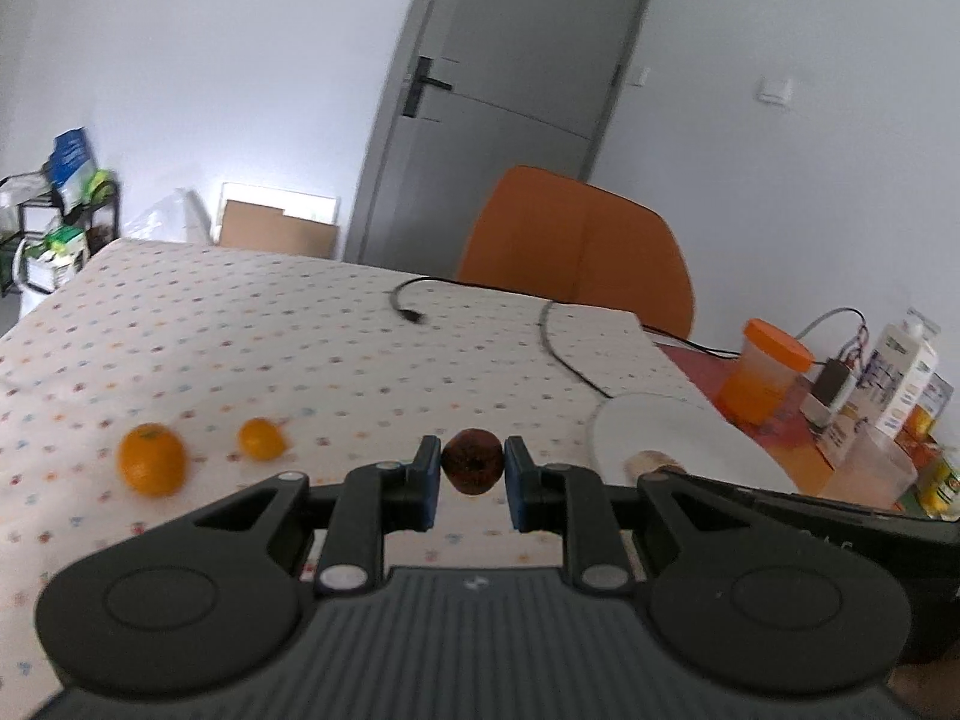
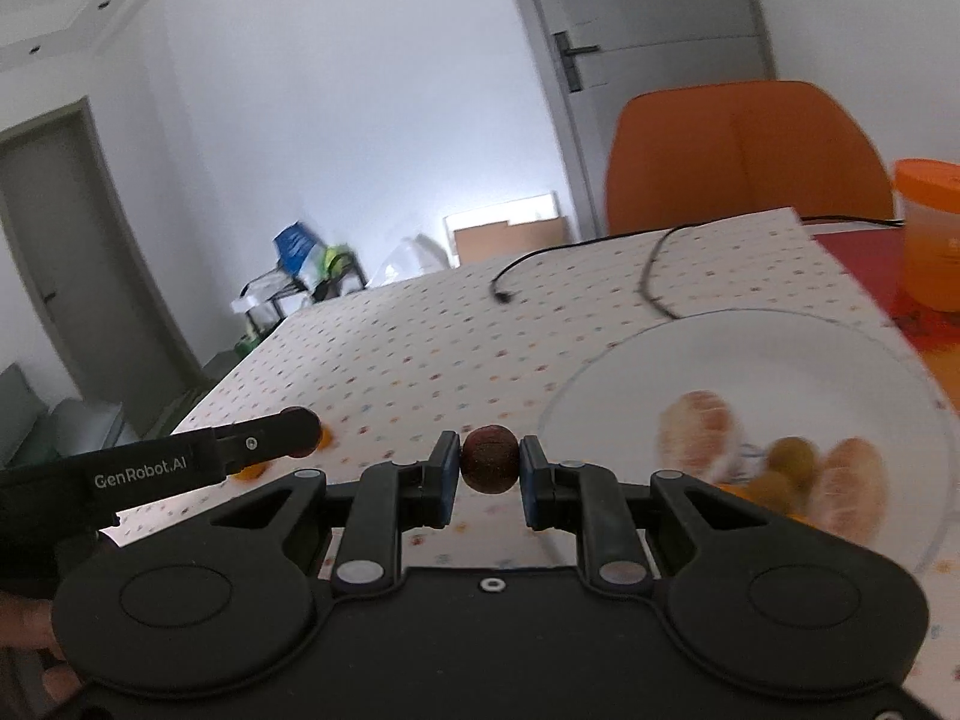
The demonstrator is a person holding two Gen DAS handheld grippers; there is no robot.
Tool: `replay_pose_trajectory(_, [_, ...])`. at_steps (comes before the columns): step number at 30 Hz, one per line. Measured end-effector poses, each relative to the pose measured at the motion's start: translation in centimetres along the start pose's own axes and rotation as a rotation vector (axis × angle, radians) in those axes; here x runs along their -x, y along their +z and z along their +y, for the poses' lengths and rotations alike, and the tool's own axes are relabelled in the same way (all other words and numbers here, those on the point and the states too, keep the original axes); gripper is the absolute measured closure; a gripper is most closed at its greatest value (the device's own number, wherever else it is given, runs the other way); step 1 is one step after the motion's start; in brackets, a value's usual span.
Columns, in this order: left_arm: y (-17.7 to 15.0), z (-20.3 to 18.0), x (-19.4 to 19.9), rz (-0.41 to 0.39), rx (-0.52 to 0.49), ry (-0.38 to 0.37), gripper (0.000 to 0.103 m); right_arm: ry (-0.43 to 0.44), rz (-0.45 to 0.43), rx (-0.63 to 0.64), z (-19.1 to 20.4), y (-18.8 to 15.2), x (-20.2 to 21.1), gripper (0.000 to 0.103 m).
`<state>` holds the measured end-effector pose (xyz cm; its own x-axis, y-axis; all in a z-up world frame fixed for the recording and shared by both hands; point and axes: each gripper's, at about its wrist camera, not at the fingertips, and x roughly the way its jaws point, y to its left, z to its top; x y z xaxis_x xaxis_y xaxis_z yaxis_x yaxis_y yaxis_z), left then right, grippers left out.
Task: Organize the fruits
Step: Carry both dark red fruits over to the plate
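Left tongs (image 1: 473,480) clamped on a small dark brown round fruit (image 1: 473,461), held above the dotted worktop (image 1: 300,330). Right tongs (image 2: 489,480) clamped likewise on a second dark reddish-brown fruit (image 2: 489,458), just left of a white plate (image 2: 750,360). Seen only from the left wrist: two oranges lying on the cloth, a larger orange (image 1: 151,459) and a smaller orange (image 1: 261,438) just to its right, apart from each other; also a milk carton (image 1: 903,378) and small boxes crowded at the far right edge. From there, the plate's rim (image 1: 654,432) only partly showing, with one pale piece at its near edge half hidden by the other tool's black body. Seen only from the right wrist: the plate's contents, namely peeled orange segments (image 2: 699,429), another peeled piece (image 2: 852,492) and small green fruits (image 2: 795,459) between them, all blurred. Also only there: the left tool's arm (image 2: 264,441) reaching in from the left, covering a patch of orange on the cloth, and fingers (image 2: 27,630) at the lower left corner. Common to both views: a black cable (image 1: 414,315) across the far cloth, an orange chair (image 1: 576,240), an orange-lidded jar (image 1: 765,369) and a grey door (image 1: 510,90).
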<state>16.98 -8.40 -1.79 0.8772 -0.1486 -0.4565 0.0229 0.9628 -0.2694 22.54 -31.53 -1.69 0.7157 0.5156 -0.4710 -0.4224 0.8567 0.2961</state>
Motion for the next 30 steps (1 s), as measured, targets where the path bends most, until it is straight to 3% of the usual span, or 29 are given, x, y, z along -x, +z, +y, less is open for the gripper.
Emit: replay_pose_trajectory(30, [1.6, -11.9, -6.4, 0.054, -0.211, -0.153, 0.082, -0.120, -0.098, -0.152, -10.6, 0.4, 3.6, 0.083])
